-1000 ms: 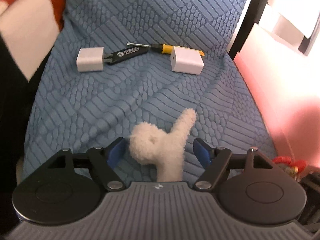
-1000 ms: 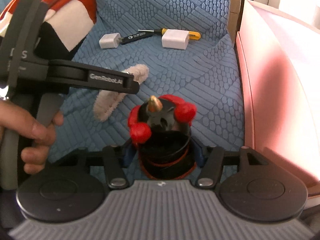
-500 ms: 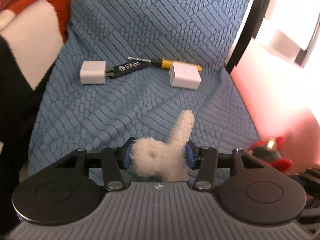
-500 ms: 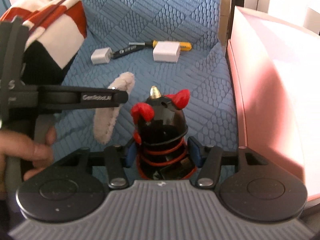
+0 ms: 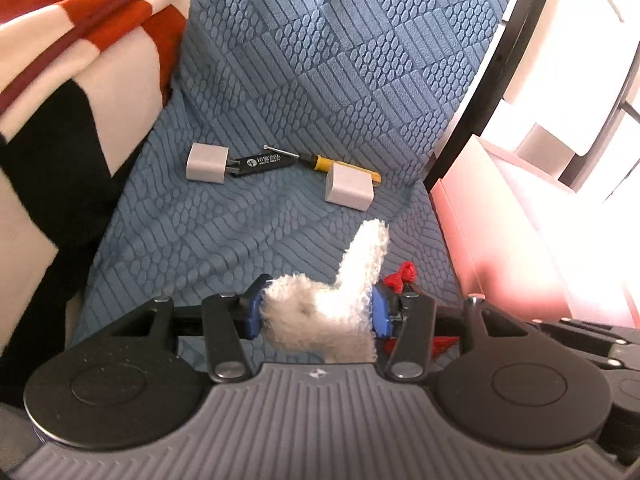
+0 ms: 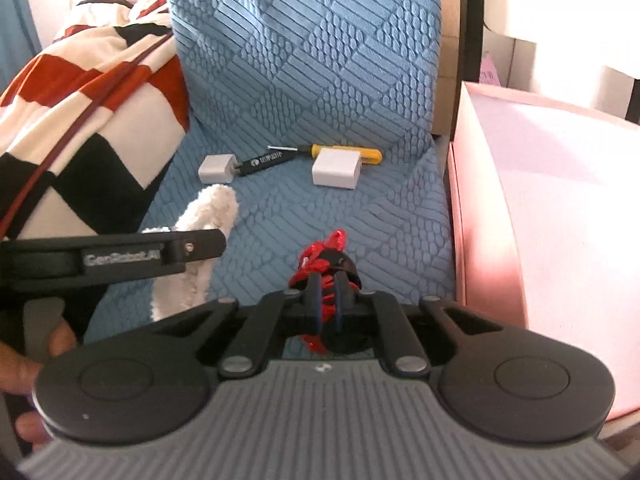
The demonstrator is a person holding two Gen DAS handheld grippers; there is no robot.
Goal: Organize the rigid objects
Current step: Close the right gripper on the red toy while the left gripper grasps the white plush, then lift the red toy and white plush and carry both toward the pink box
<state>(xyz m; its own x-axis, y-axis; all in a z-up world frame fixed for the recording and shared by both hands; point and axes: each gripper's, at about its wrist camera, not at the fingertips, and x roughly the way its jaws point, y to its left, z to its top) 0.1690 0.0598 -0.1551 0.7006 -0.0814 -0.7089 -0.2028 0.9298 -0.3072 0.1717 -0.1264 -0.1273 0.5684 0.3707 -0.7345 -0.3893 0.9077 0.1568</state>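
Observation:
My left gripper (image 5: 318,314) is shut on a white fluffy plush piece (image 5: 360,256), which sticks up between its blue pads above the blue textured seat (image 5: 200,260). In the right wrist view that plush piece (image 6: 212,208) hangs at the left. My right gripper (image 6: 327,300) is shut, its narrow jaws pinching the red trim of a black-and-red toy (image 6: 320,260) just above the seat. At the back of the seat lie two white chargers (image 6: 217,168) (image 6: 335,168), a black stick (image 6: 266,160) and a yellow-handled screwdriver (image 6: 360,154).
A pink box (image 6: 540,220) stands against the seat's right side. A red, white and black blanket (image 6: 80,120) is piled on the left. A person's hand (image 6: 24,360) holds the left gripper's handle. The blue backrest (image 6: 312,40) rises behind.
My left gripper closed on the plush piece and lifted it. My right jaws closed tight on the toy's red trim; the toy now sits lower and tipped. Both views rose.

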